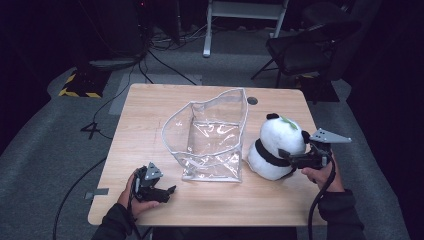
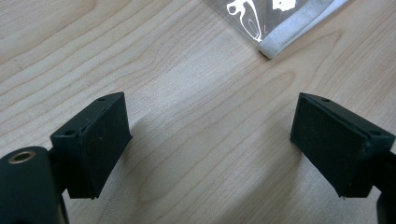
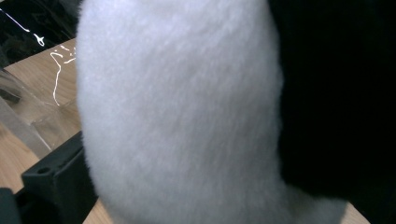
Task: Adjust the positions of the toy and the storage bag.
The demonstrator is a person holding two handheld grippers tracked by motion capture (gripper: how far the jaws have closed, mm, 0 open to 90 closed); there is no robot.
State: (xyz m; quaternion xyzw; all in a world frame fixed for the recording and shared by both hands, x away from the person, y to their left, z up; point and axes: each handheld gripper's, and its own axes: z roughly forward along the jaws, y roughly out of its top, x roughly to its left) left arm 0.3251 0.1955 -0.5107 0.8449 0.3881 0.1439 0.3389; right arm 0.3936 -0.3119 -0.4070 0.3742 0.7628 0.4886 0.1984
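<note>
The right hand-held gripper (image 1: 286, 156) is pushed up against the plush panda (image 1: 274, 145), jaws spread wide with the toy's white body bulging between them; from the right gripper view I cannot tell whether the pads (image 3: 58, 175) press the fur or just flank it. The panda sits on the bench (image 1: 150, 107), directly ahead of that gripper. Just past the toy, on its far side from the gripper, stands the clear plastic pouch (image 1: 212, 137), upright with its mouth open and sagging.

My guess is the panda is headed for that pouch. The soft, round body could squash and slip out of a shallow pinch, or a nudge could roll it into the flimsy pouch and topple it, since nothing braces the pouch.

The left hand-held gripper (image 1: 167, 191) rests low on the bench, jaws wide and empty, the pouch's white-trimmed corner (image 2: 280, 42) just beyond its tips.
</note>
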